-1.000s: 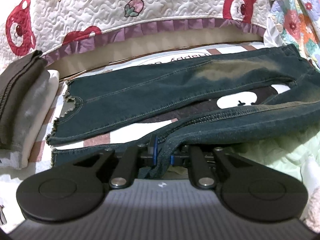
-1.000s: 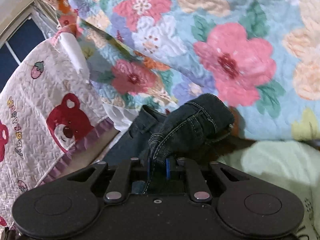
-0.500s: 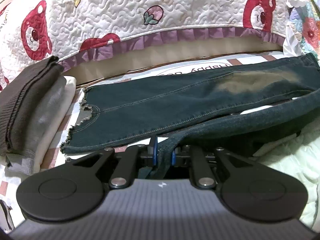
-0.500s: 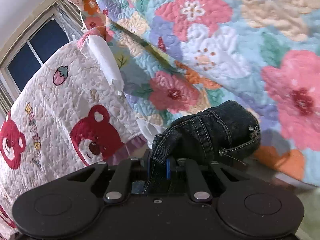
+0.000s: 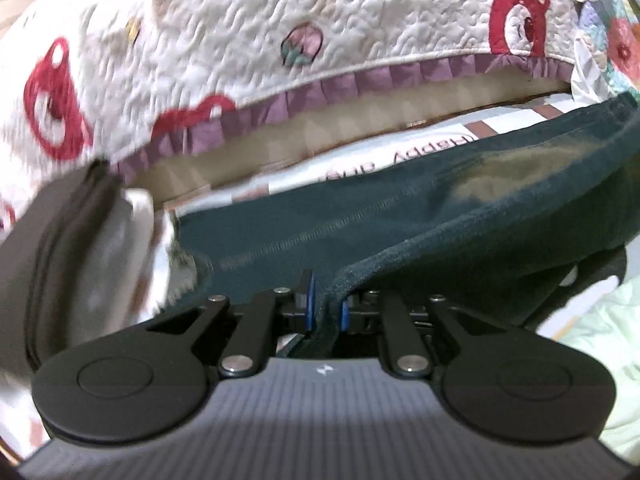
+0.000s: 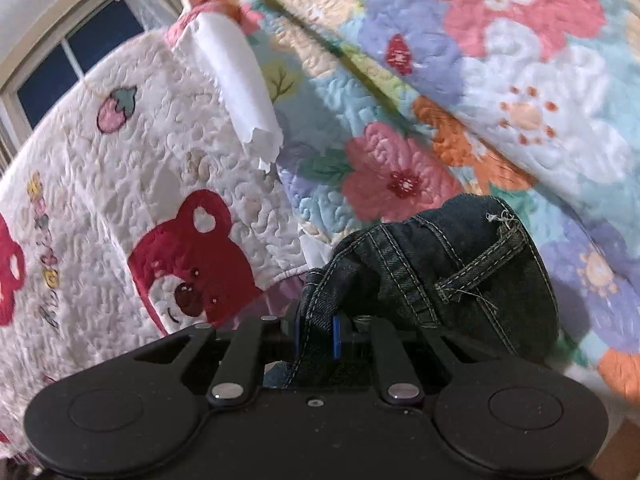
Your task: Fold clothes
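Both grippers are seen clamped on denim; the left gripper (image 5: 326, 306) is closed on a fold of the dark jeans (image 5: 400, 216), the cloth being pinched between its blue pads (image 5: 307, 300); the right gripper (image 6: 316, 334) is likewise clenched on the jeans (image 6: 440, 276), a bunched part with a belt loop (image 6: 480, 268) being held up in front of the flowered quilt (image 6: 480, 80). In the left wrist view one leg is spread flat across the printed bed sheet (image 5: 384, 156), while the gripped leg is drawn over it from the right; the picture is blurred on the left side. A stack of folded clothes (image 5: 76, 248) is found at the left, just beside the frayed hem; behind it all a white quilt with red bears (image 5: 260, 20) and a purple frill (image 5: 320, 88) is draped. A dark window (image 6: 72, 64) is glimpsed at the upper left of the right wrist view.
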